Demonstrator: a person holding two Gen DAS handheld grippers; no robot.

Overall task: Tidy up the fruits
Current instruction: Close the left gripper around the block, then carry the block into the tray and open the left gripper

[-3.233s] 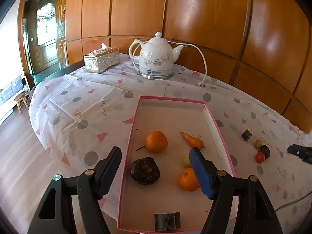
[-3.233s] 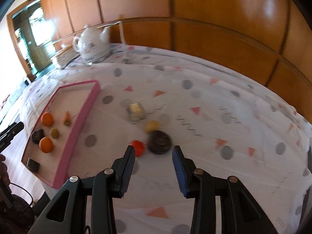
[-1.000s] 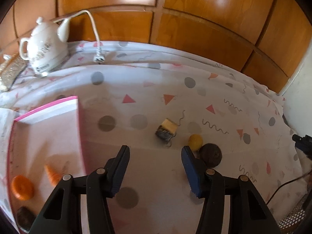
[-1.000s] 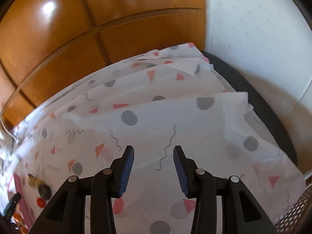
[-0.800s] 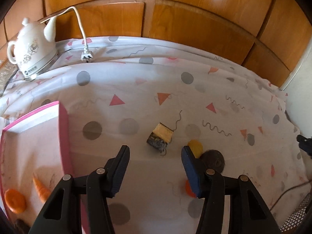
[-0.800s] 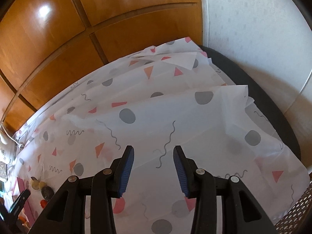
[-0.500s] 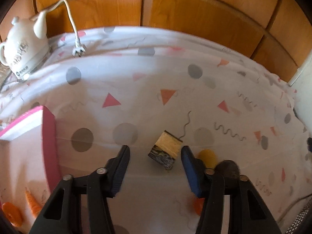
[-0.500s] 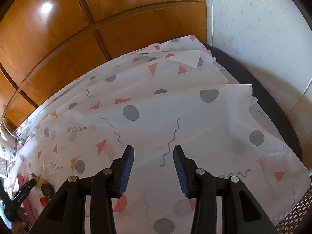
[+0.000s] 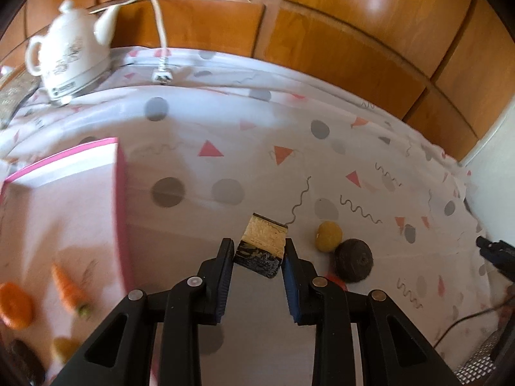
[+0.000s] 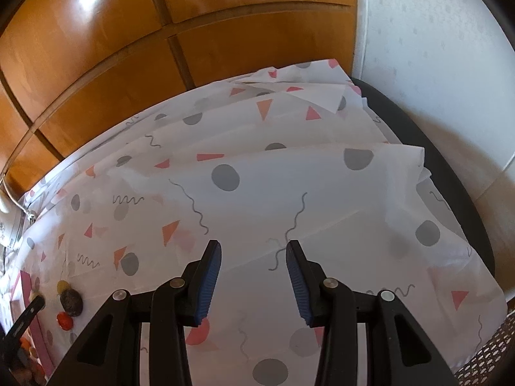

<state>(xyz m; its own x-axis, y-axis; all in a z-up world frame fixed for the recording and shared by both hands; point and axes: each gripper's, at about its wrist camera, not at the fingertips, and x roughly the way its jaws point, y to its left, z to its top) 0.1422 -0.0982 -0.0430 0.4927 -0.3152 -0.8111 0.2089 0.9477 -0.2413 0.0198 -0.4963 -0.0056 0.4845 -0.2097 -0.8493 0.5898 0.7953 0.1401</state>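
My left gripper is shut on a small block with a pale yellow top and dark sides, one pad against each side. I cannot tell whether the block has left the cloth. Just right of it lie a yellow fruit, a dark round fruit and a red fruit half hidden behind my finger. The pink tray at the left holds a carrot and an orange. My right gripper hangs open over bare tablecloth, far from the fruits.
A white kettle stands at the back left with its cord and plug on the cloth. A wood-panelled wall runs behind the table. In the right wrist view the table's dark edge curves round at the right, beside a white wall.
My left gripper came forward around the block and its jaws closed onto it. The right gripper stayed open and hardly moved.
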